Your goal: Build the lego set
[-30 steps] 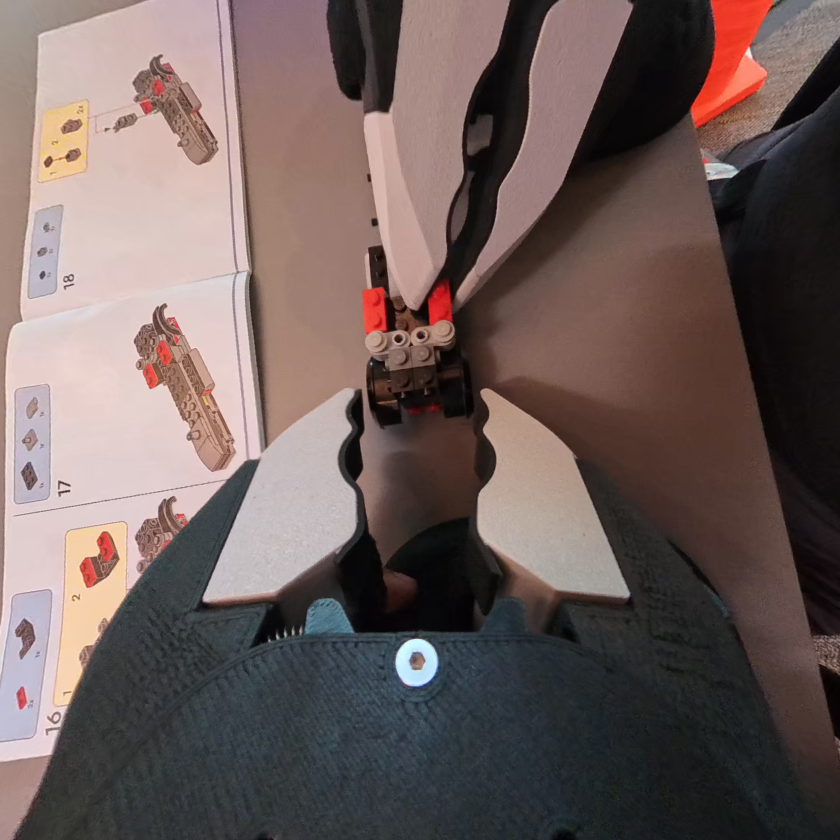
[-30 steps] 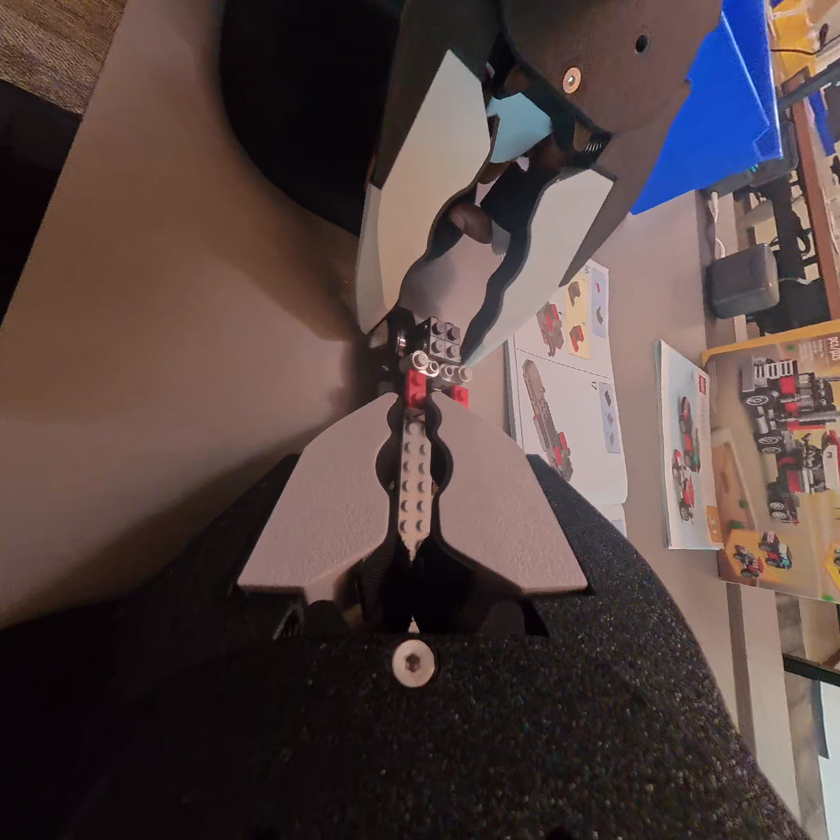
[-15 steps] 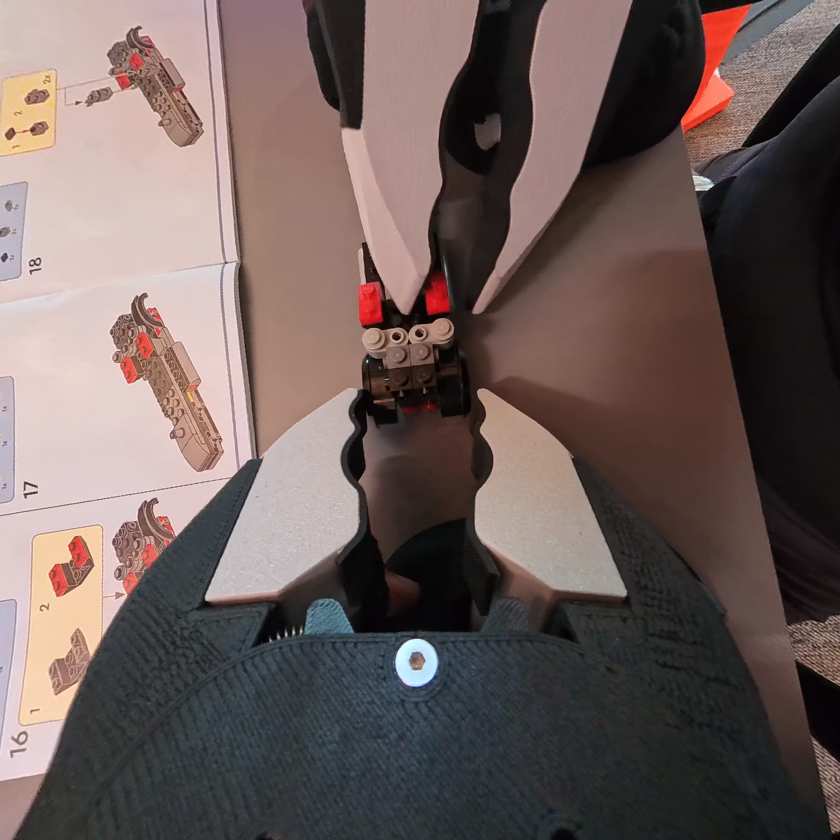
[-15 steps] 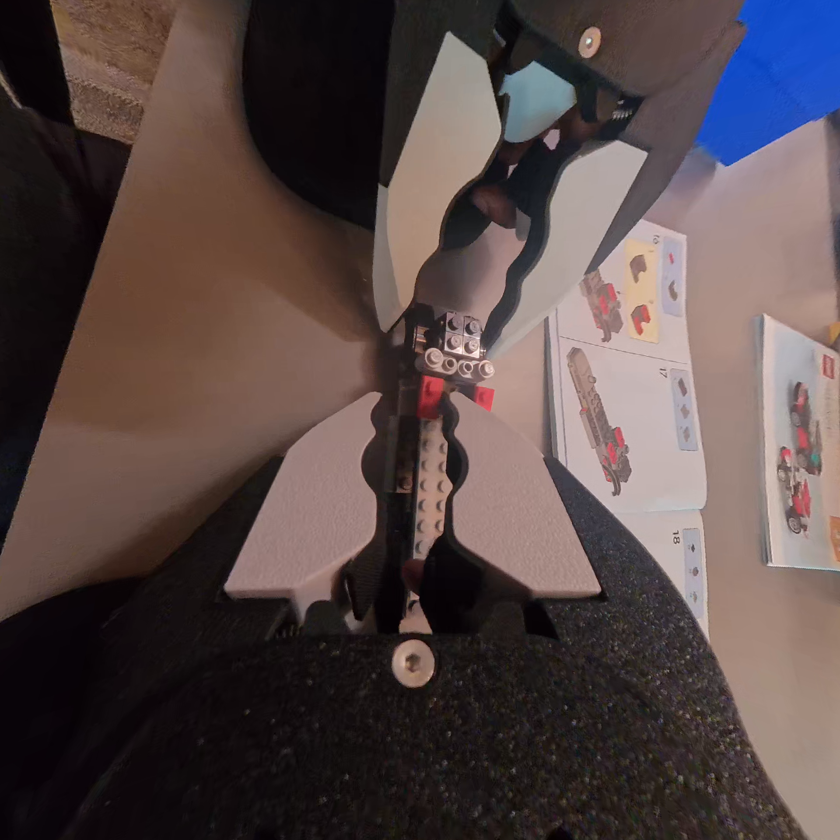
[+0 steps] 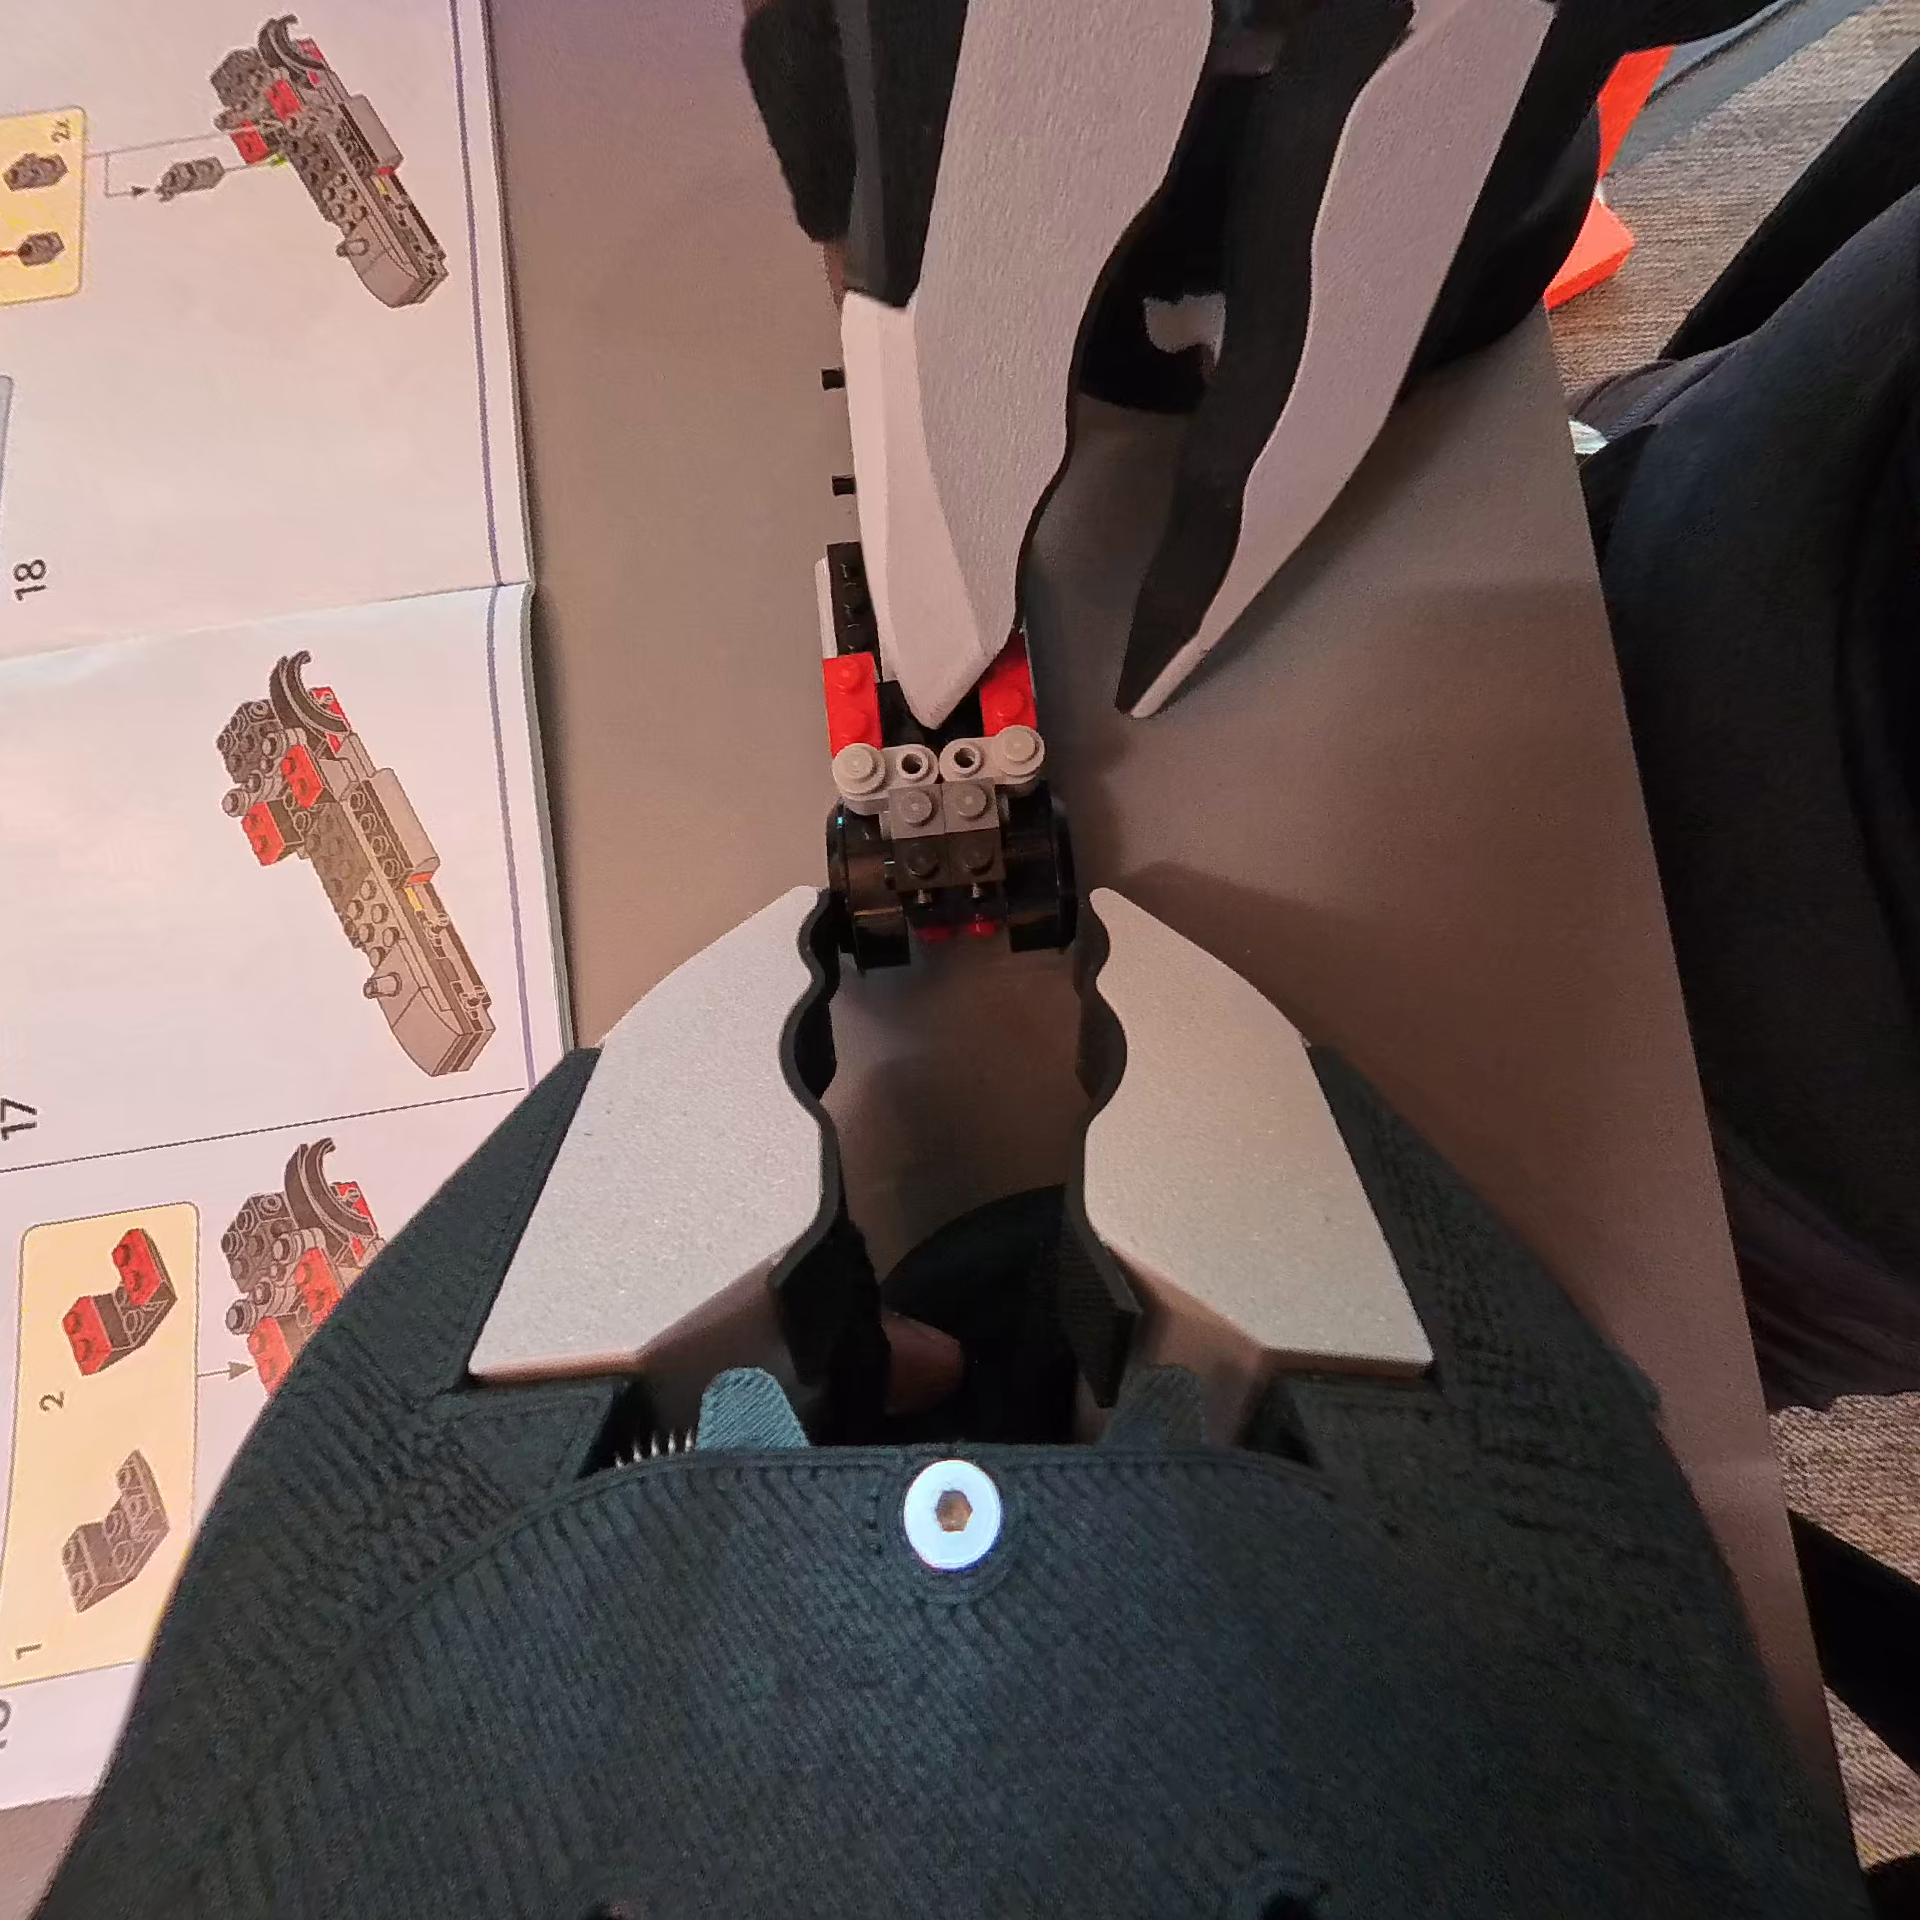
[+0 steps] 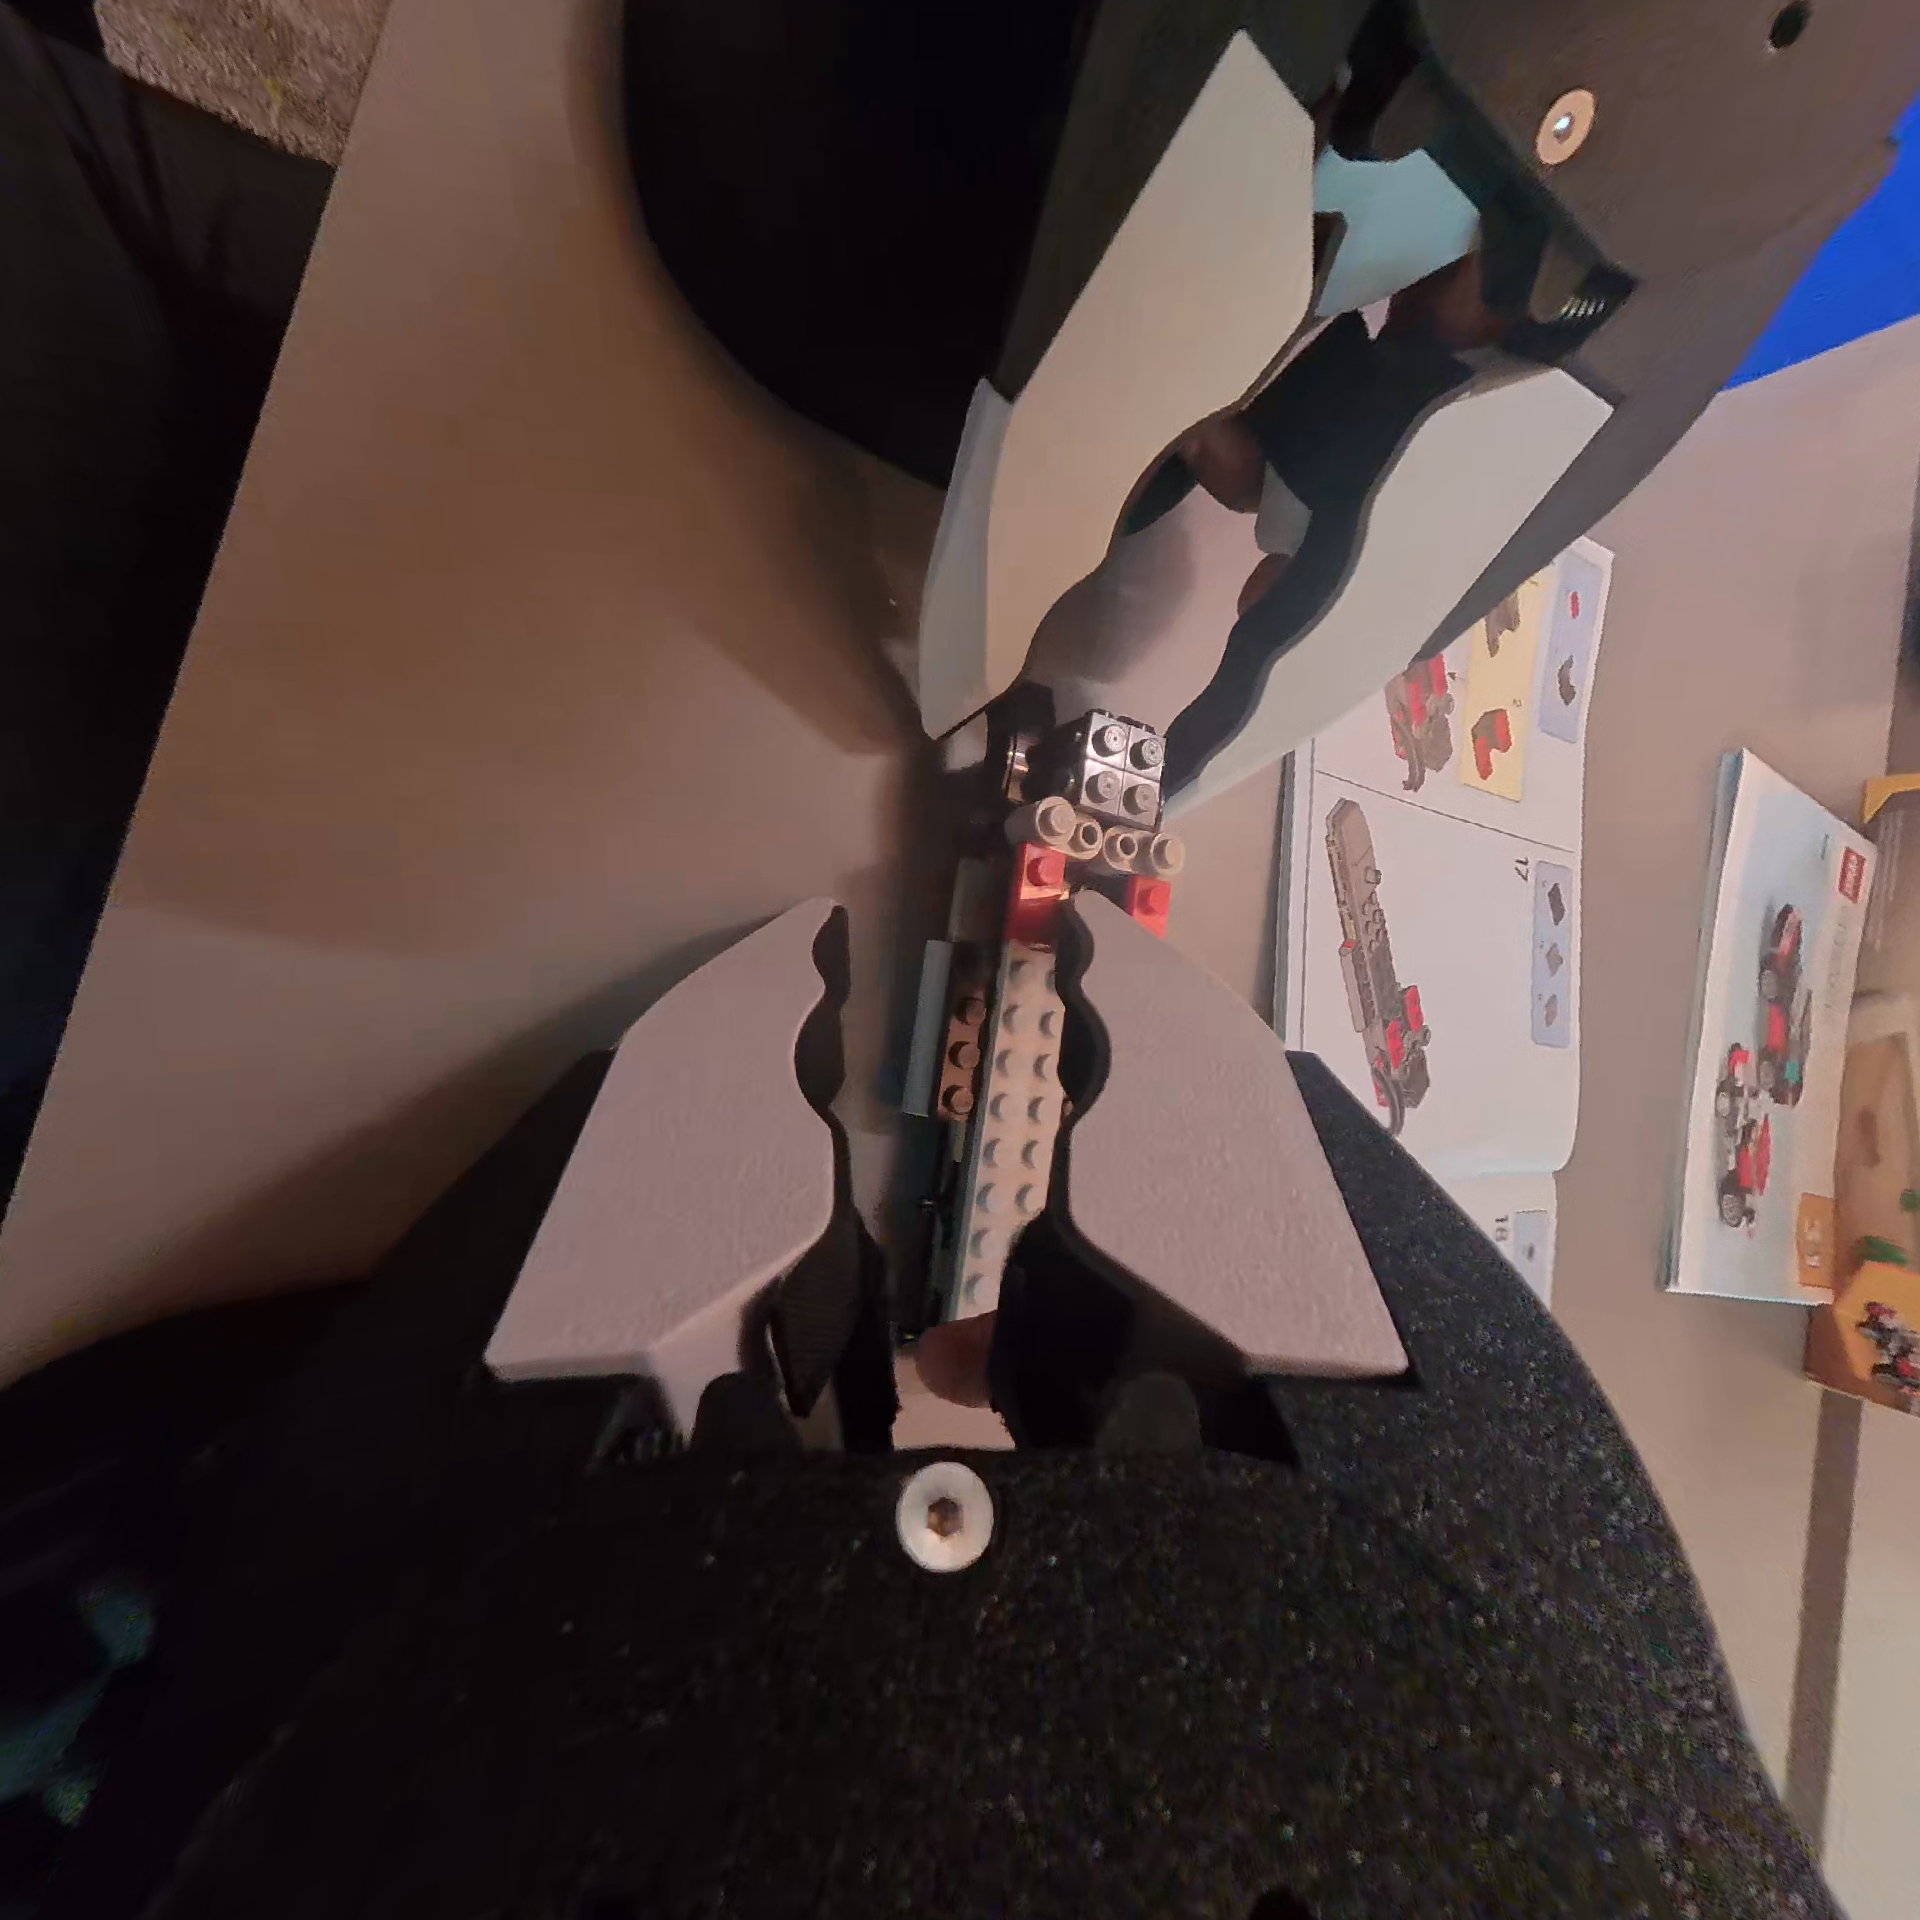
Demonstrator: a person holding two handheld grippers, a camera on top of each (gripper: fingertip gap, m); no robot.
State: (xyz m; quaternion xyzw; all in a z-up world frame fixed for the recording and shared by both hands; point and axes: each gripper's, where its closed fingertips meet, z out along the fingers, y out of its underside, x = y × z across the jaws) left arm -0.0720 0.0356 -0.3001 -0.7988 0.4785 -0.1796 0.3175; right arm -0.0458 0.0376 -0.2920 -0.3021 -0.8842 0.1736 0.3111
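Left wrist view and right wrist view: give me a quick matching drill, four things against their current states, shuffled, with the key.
Things:
1. left gripper
2. right gripper
3. Lego vehicle
4. instruction booklet

States:
A. lying open, pages up, on the table
B. open, fingers either side of the long grey studded body
C. between the two facing grippers
D. open, tips at the black-wheeled end

Pairs: 1-D, 2-B, 3-C, 4-A

The lego model point(image 5: 940, 831) is lying on the table point(image 5: 1351, 831), between the two grippers' tips. The instruction booklet point(image 5: 260, 727) is lying to its left in the left wrist view.
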